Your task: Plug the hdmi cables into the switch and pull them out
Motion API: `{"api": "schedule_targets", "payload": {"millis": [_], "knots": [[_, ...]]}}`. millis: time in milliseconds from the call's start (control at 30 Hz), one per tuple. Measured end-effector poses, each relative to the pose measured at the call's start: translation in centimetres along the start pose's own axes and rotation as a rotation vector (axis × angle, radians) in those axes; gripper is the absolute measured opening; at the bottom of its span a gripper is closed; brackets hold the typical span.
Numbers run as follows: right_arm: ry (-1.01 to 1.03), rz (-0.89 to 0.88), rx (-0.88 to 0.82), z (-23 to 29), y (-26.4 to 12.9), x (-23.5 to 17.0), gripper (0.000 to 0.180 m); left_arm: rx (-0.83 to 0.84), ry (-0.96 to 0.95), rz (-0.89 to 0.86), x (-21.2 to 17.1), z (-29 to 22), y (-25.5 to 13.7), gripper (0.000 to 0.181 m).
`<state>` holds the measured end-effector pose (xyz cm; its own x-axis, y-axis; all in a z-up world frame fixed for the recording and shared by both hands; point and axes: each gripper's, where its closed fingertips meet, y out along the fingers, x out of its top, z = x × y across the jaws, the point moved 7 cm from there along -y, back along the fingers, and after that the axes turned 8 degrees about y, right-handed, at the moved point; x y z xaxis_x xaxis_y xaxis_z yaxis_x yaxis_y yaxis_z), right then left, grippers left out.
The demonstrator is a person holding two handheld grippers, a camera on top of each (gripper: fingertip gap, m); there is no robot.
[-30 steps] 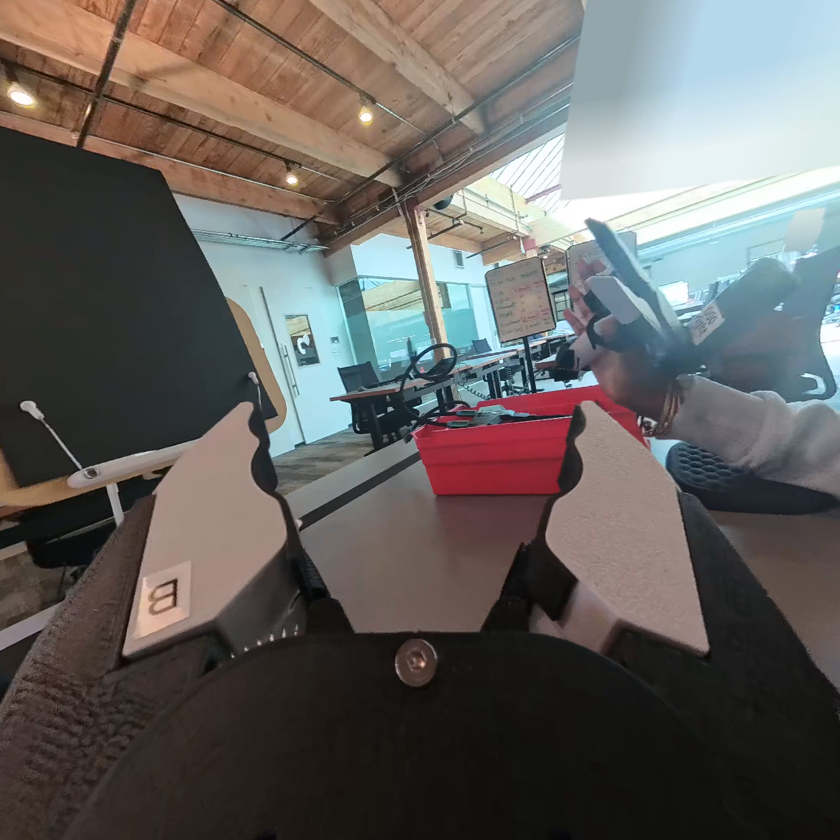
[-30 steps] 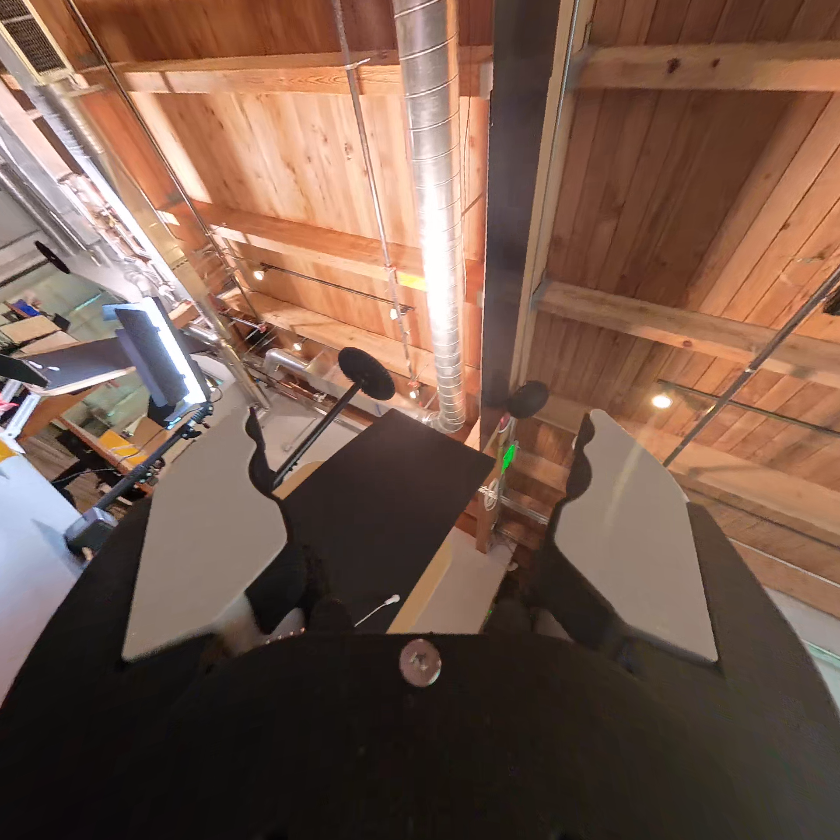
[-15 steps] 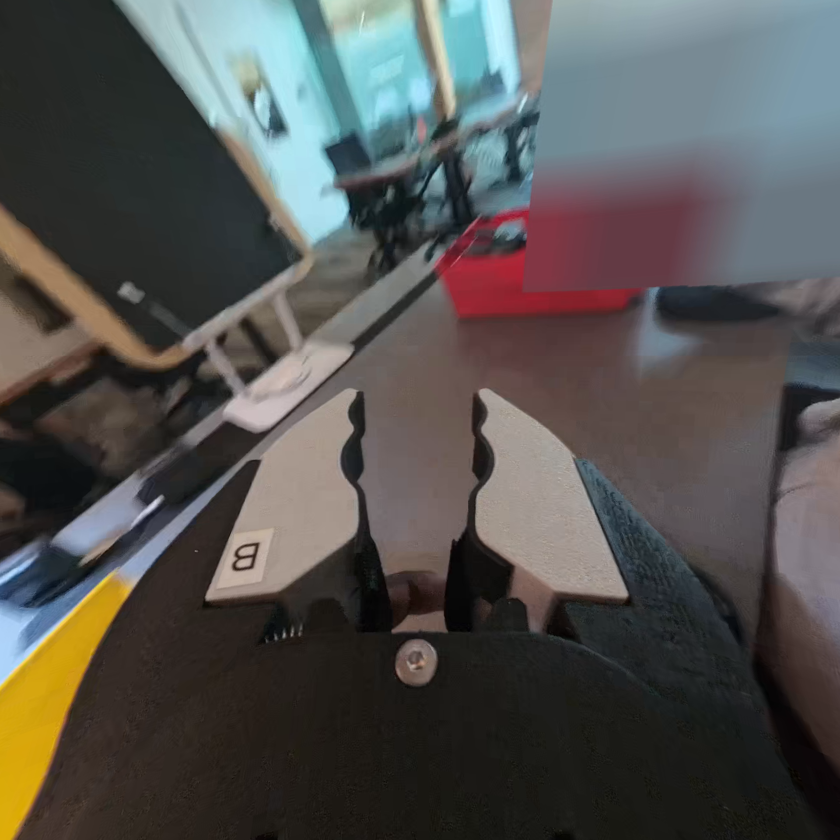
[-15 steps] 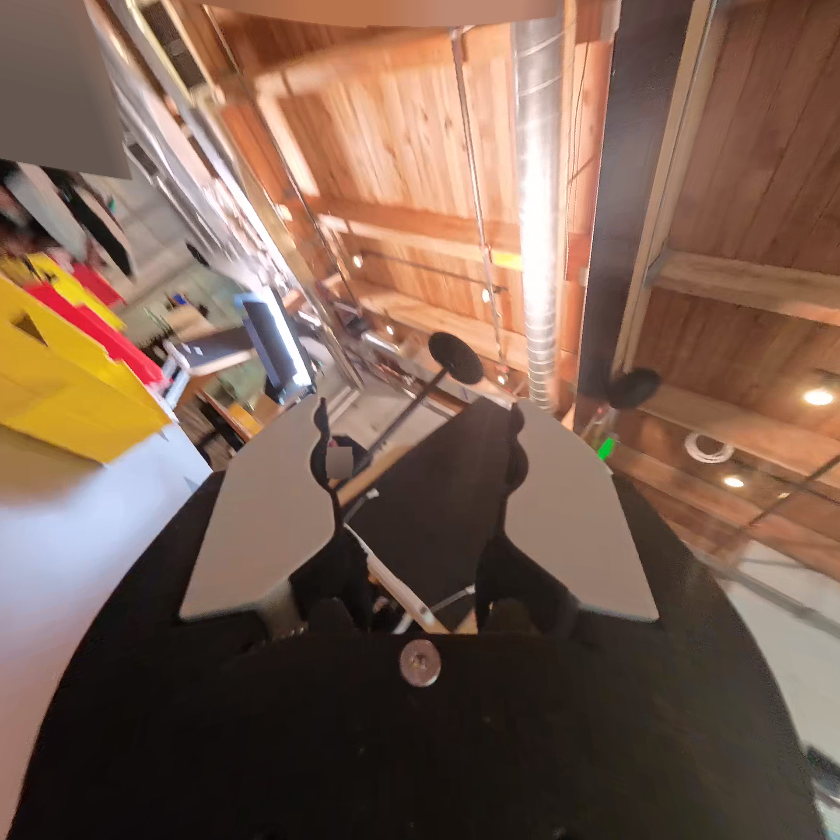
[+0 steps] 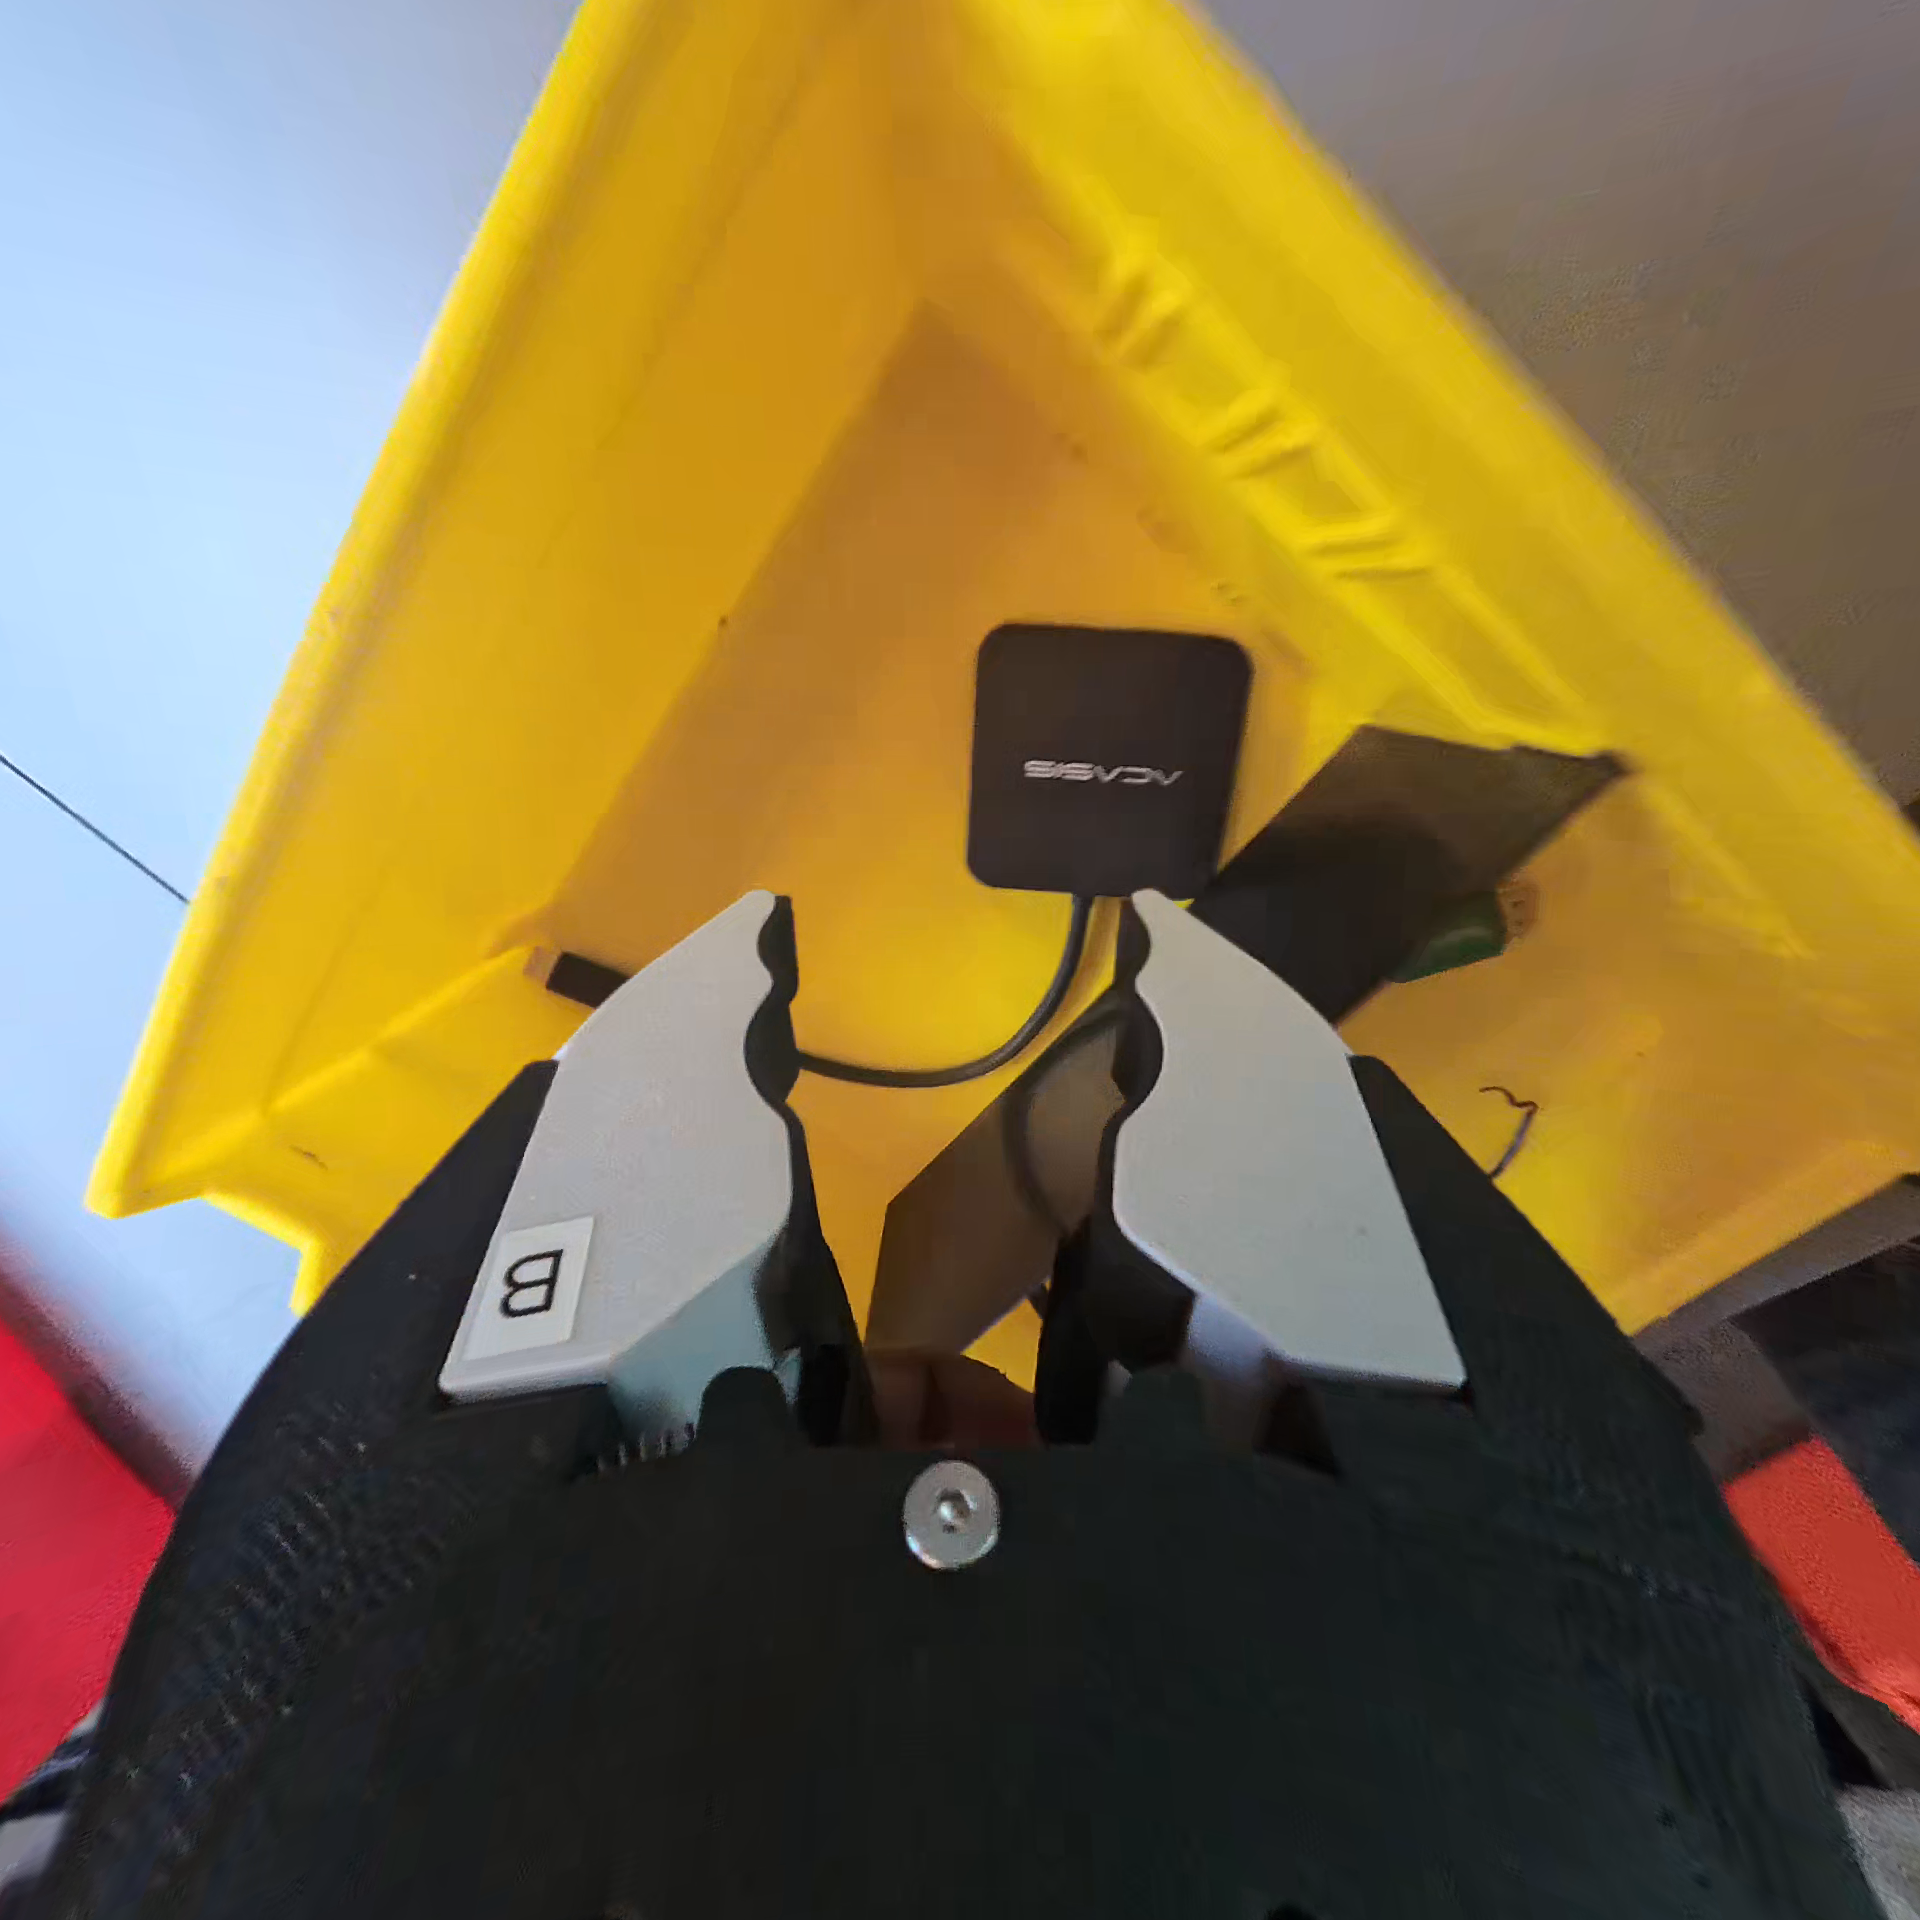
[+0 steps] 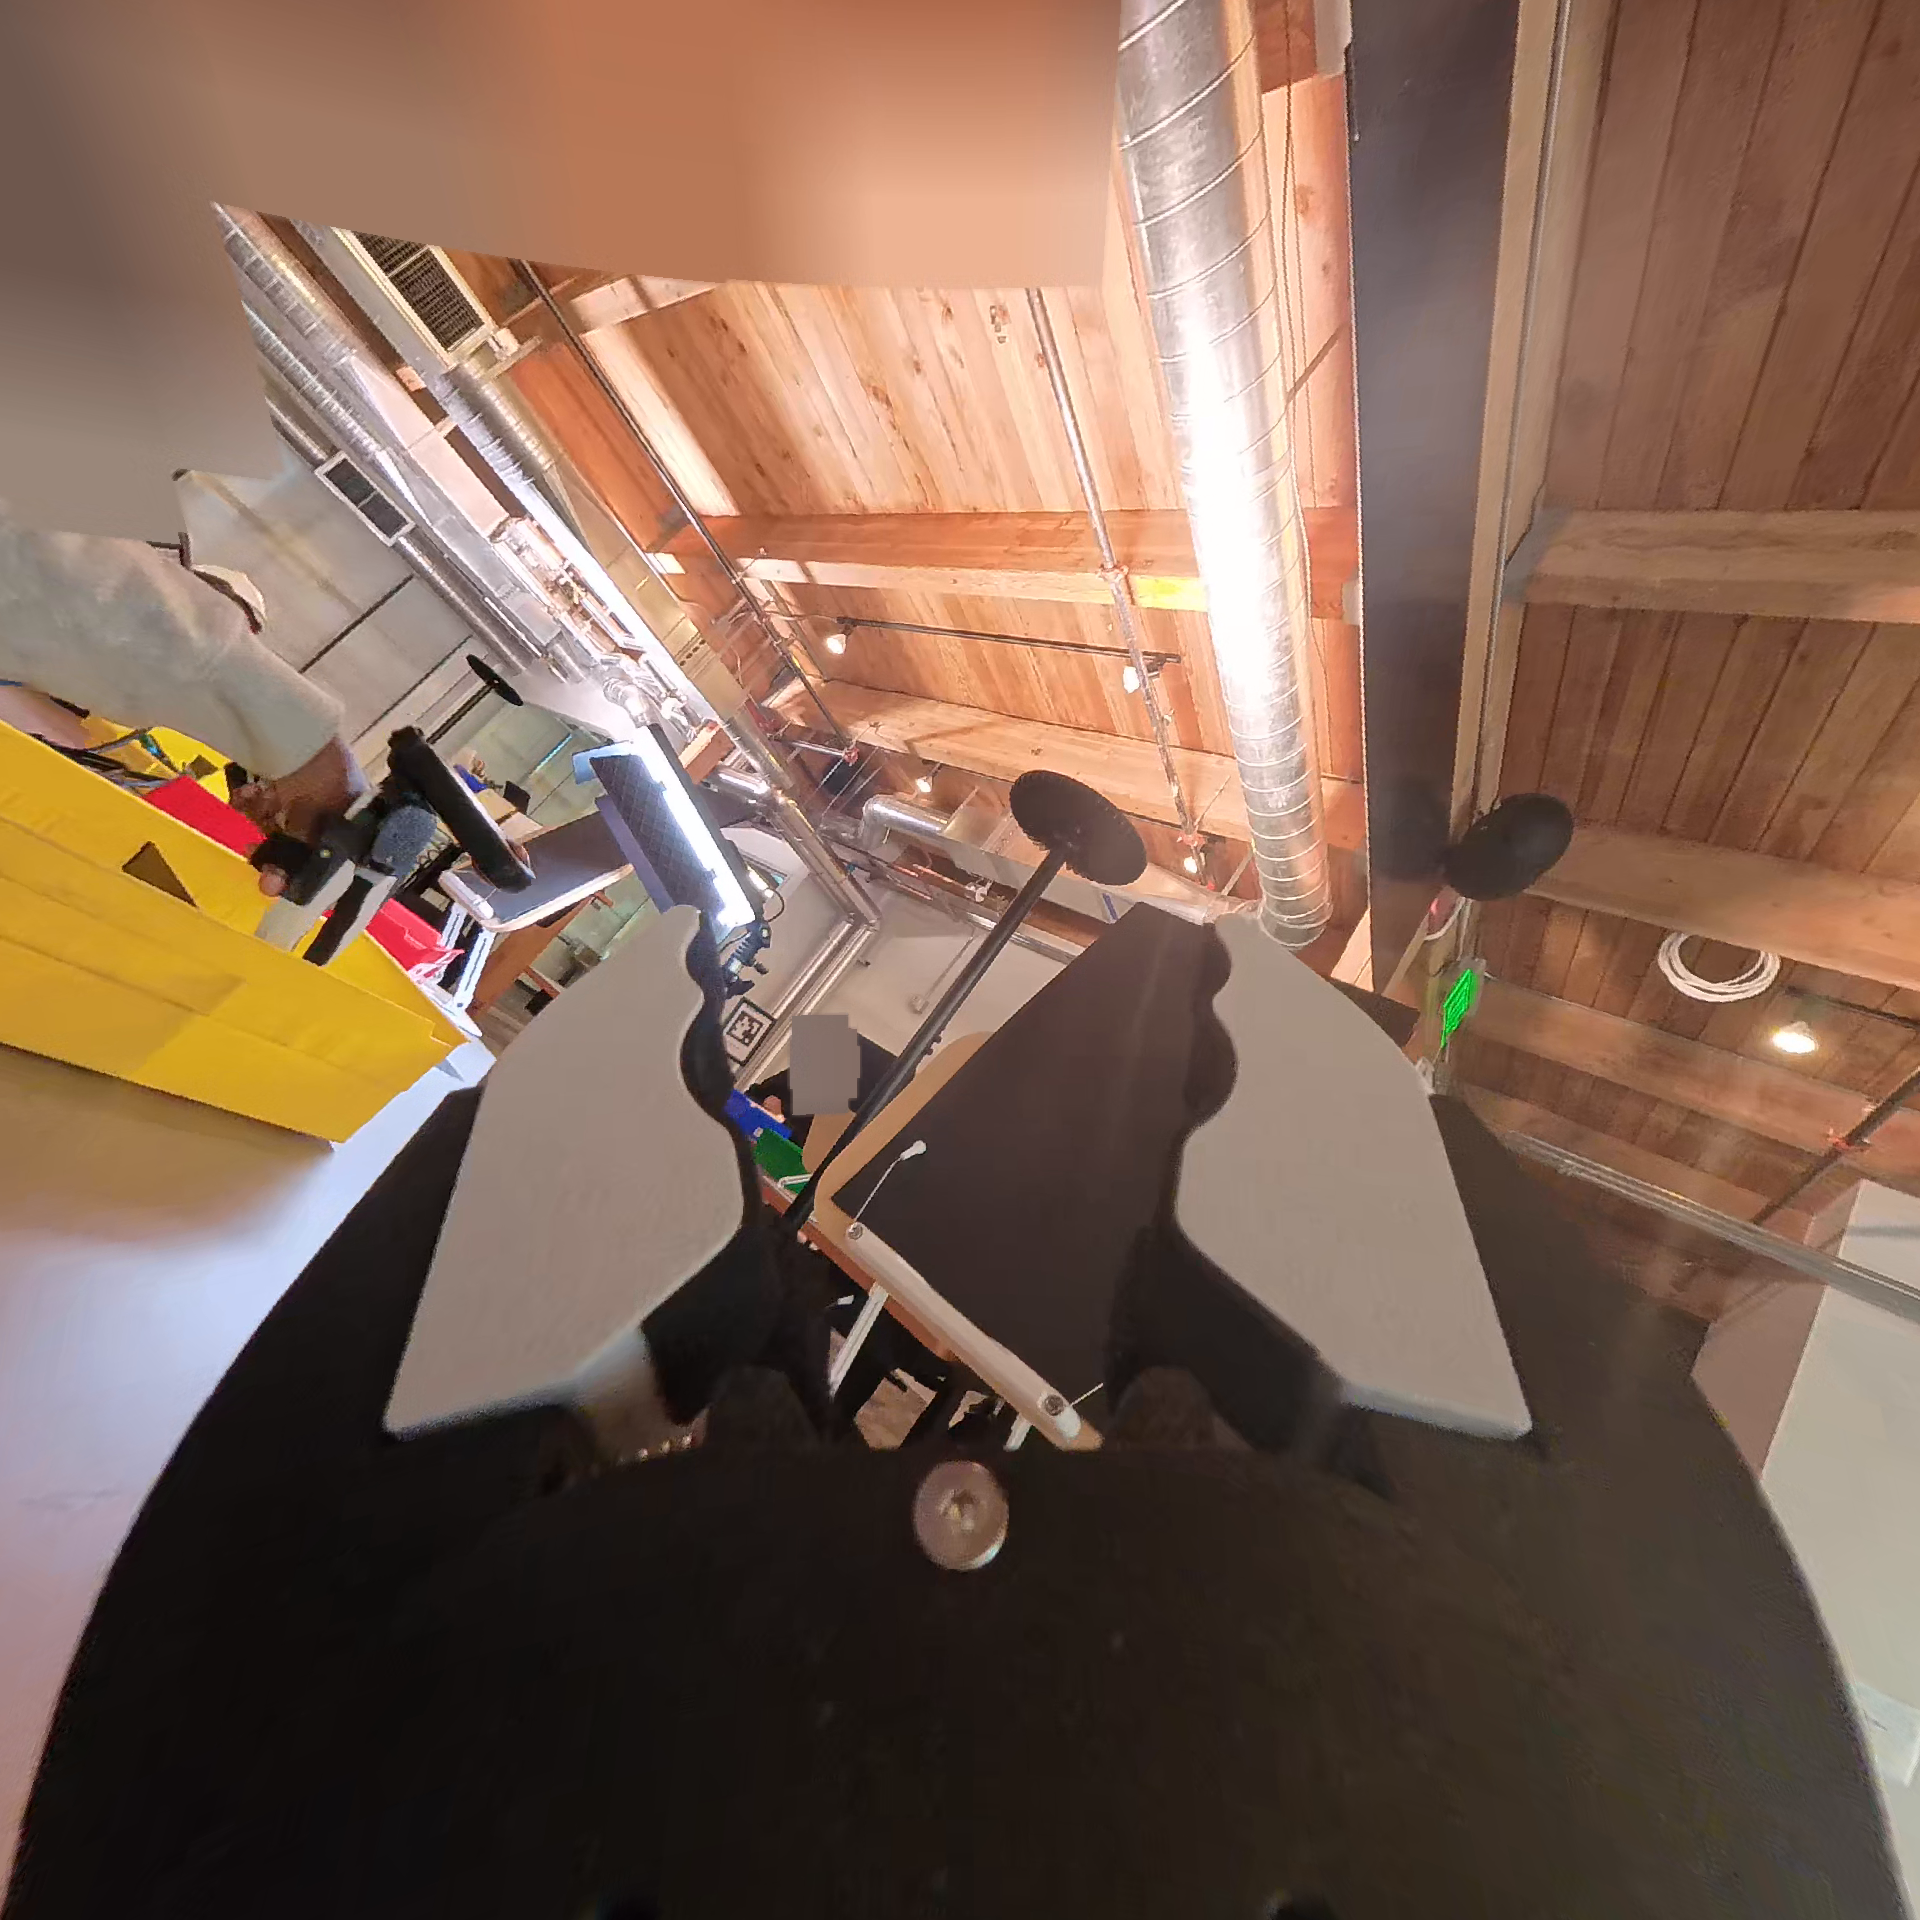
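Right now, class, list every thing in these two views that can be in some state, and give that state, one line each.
Left gripper: open, empty, above the bin.
Right gripper: open, empty, aimed at the ceiling.
Yellow bin: uncovered, holding devices.
Black square switch: lying flat in the bin.
Its thin cable: attached, curving toward the left finger; far end hidden.
Dark flat device: lying tilted beside the switch.

White sticker [image 5: 530, 1288] on the left gripper [image 5: 956, 914] carries one letter; pale brand lettering crosses the black square device [image 5: 1107, 758]; green lit sign [image 6: 1460, 1003] overhead.
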<state>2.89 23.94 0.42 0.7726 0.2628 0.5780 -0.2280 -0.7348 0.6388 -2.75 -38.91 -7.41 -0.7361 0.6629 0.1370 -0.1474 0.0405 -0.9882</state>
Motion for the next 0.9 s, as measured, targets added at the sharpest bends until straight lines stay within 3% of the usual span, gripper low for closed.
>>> {"api": "schedule_targets", "payload": {"millis": [167,533,700,900], "knots": [[0.0,0.019,0.006,0.1,0.1,-0.4,0.087,-0.143,-0.034,0.111,-1.2,0.8,2.7,0.057],[-0.027,0.029,-0.003,0.1,0.1,-0.4,0.083,-0.233,-0.061,0.209,-0.3,-0.5,5.9,0.071],[-0.06,0.04,-0.006,0.3,0.2,-0.3,0.081,-0.301,-0.043,0.181,0.3,-1.4,5.8,0.047],[-0.078,0.054,-0.002,0.5,0.2,-0.4,0.079,-0.258,-0.089,0.144,0.2,-0.8,5.7,0.048]]}}
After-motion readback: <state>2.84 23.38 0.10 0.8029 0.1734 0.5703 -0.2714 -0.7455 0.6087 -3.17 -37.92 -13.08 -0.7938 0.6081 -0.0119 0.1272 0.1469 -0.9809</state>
